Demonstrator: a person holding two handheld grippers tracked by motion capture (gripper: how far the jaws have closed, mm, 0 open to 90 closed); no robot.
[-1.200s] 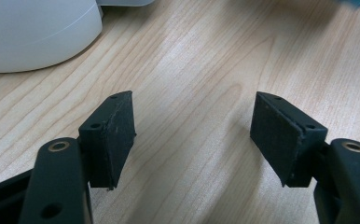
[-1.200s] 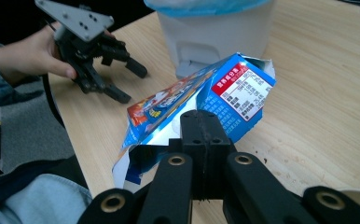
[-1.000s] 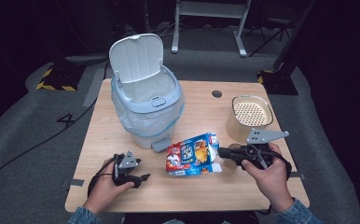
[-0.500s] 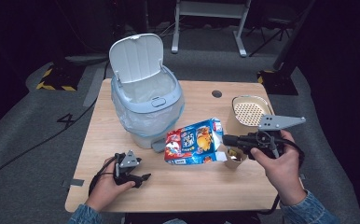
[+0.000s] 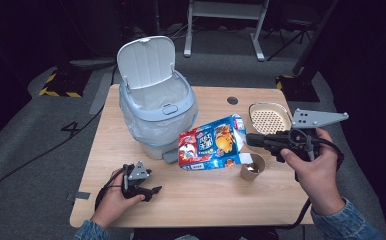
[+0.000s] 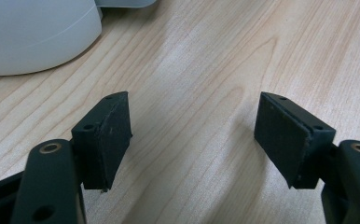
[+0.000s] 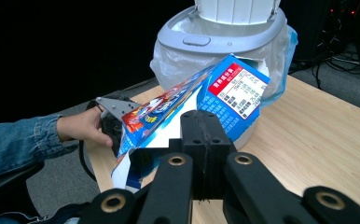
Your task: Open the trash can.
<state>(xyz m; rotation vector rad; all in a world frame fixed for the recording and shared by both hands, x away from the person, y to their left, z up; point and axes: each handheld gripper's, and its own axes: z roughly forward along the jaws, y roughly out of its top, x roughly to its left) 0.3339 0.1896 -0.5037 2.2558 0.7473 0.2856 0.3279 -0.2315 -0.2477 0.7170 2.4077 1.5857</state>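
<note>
The right gripper (image 5: 253, 139), pinching the box (image 5: 211, 142) by its edge, has lifted it off the table and toward the bin (image 5: 157, 107) since a second ago. Now the box hangs at the centre of the high view, just beside the bin, so dropping it in looks near. The left gripper (image 5: 153, 190) rests spread at the lower left.

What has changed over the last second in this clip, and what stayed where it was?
The right claw, shut on the snack box, has lifted it off the table and carried it toward the open bin; the box now hangs tilted beside the bin's front, above the paper cup. The left claw stays open and resting near the table's front edge. Bin, cup and basket have not moved.
</note>
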